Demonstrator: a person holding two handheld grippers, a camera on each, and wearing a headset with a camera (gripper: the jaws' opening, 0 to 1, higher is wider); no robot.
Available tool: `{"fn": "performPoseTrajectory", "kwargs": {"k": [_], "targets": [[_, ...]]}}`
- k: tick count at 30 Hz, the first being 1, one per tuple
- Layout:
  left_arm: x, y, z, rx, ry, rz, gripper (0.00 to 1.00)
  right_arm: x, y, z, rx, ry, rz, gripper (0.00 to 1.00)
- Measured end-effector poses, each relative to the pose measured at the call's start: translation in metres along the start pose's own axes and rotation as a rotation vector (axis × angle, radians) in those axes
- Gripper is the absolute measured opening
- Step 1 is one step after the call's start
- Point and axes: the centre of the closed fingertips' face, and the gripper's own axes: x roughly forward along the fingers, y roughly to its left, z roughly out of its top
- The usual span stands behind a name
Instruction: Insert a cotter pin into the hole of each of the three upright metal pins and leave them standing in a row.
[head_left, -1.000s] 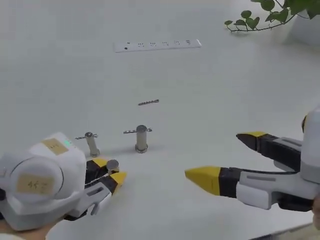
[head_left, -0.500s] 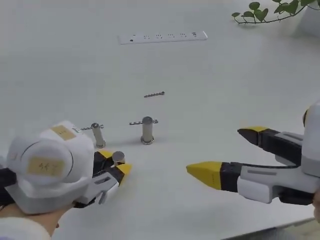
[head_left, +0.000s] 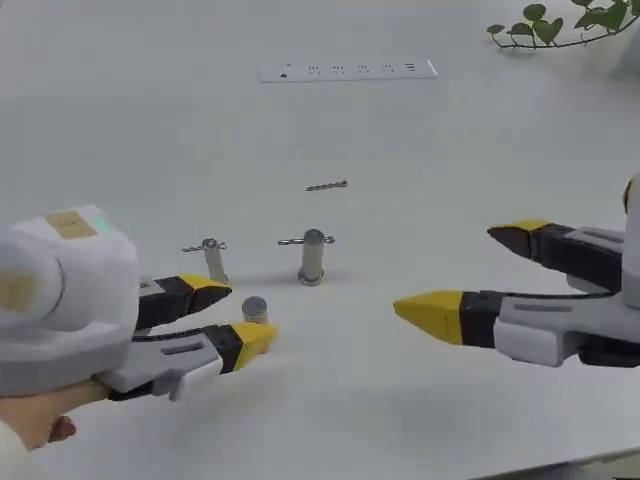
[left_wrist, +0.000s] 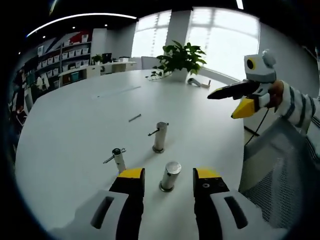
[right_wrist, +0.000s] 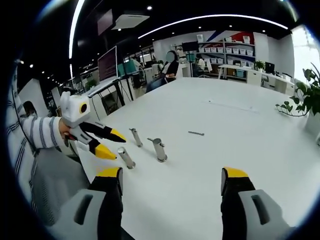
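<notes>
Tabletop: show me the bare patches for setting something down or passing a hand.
Free: the wide band between the power strip and the loose cotter pin; from the thick cottered pin across to the right gripper. Crowded: near left, where the thin cottered pin and bare pin stand by the open left gripper.

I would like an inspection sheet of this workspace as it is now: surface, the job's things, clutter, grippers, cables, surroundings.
Surface: white table, bare around the work.
Job's things: first fitted pin and second fitted pin stand upright, each with a cotter pin through it; third pin stands upright with no cotter pin; loose cotter pin lies behind them.
Clutter: power strip and plant at the far side.
Grippers: left gripper open, one jaw on each side of the third pin, with gaps; right gripper open, holding nothing.
Cables: nothing seen.
Surroundings: open office with shelves and windows.
</notes>
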Motion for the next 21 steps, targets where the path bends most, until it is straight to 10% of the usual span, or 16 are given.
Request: {"fn": "performPoseTrajectory", "kwargs": {"k": [13, 21], "targets": [[-0.029, 0.0, -0.021, -0.115, 0.034, -0.005, 0.82, 0.03, -0.019, 0.037, -0.227, 0.071, 0.09, 0.63], [-0.034, 0.003, -0.029, -0.076, 0.03, 0.043, 0.99, 0.062, -0.033, 0.036, -0.36, 0.198, 0.159, 0.53]]}}
